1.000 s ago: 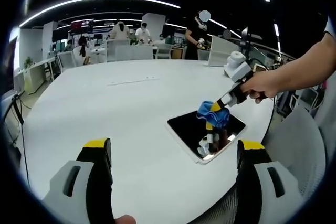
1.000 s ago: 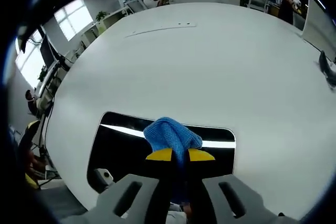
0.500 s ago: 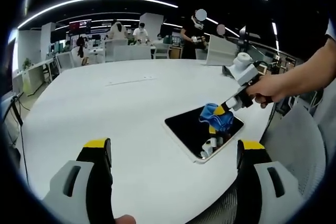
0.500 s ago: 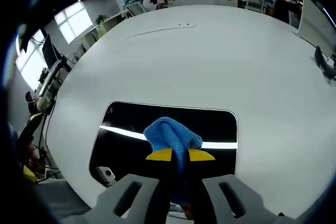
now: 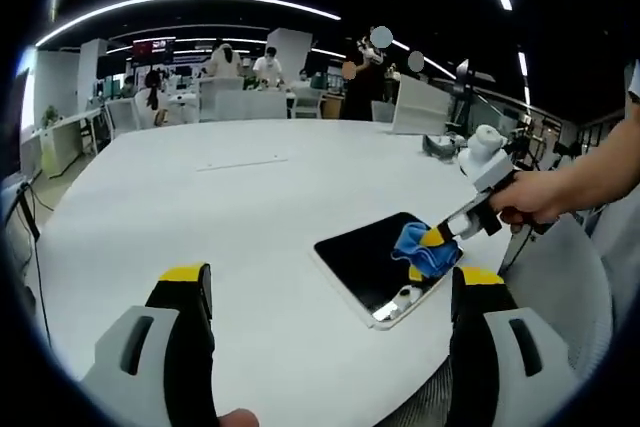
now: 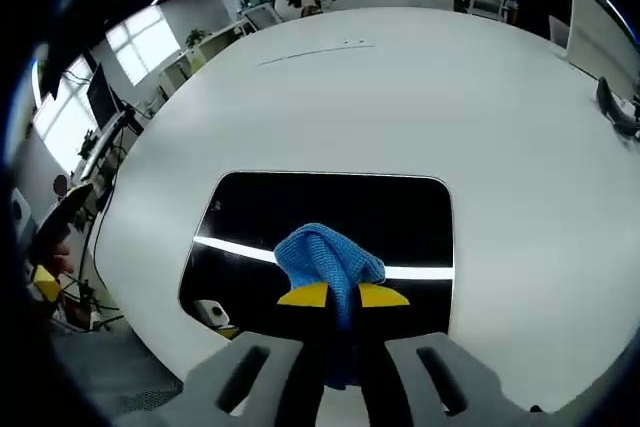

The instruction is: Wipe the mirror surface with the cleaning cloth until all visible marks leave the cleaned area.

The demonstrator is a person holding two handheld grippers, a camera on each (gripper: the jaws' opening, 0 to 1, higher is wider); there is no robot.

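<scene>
Two grippers on show, and only one is working: the right gripper (image 6: 342, 295) has its yellow-tipped jaws clenched tight on the blue cleaning cloth (image 6: 328, 259), the bunched cloth poking out ahead of the tips and resting over the near part of the mirror (image 6: 330, 209). To do this wipe well, I'd say the cloth needs to stay flat to the glass with steady downward pressure, travelling in overlapping passes so no strip gets skipped, and turning back before the cloth runs off the rounded edge onto the table (image 6: 400, 87). Whether any marks remain on that dark surface can't be told from these pictures; a bright ceiling-light reflection crosses it. From the left gripper view, the left gripper (image 5: 325, 292) hangs over the white table with its jaws set wide apart, grasping nothing. Beyond it the mirror (image 5: 365, 257) lies flat near the table's edge, the cloth (image 5: 422, 249) pressed at its right side by the right gripper (image 5: 440, 237), a hand (image 5: 530, 202) behind it. Farther off, people stand among office desks.
</scene>
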